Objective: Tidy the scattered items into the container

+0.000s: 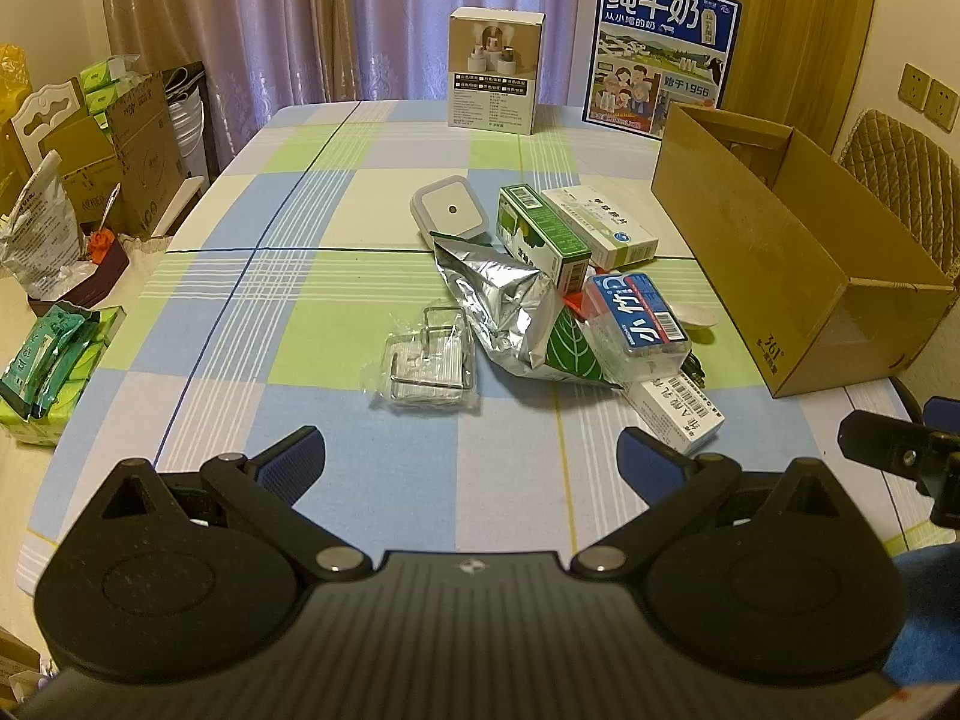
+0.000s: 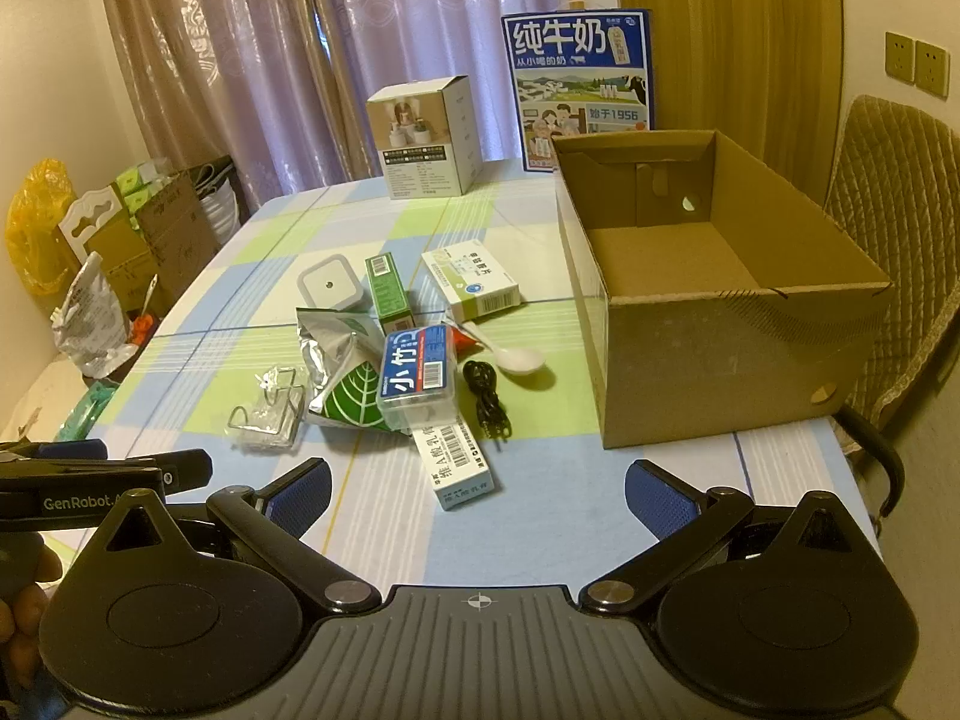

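Nearest the right wrist camera, the blue-padded fingers [image 2: 660,501] of the right gripper [image 2: 478,495] are seen spread wide and empty, as is the left gripper [image 1: 471,459]. Just ahead of the right fingers lies the long white barcoded carton [image 2: 459,463], its long axis pointing away and slightly left. The open brown cardboard box [image 2: 720,336] stands on the checked table [image 2: 372,516] to its right, so the right gripper is judged nearer both.
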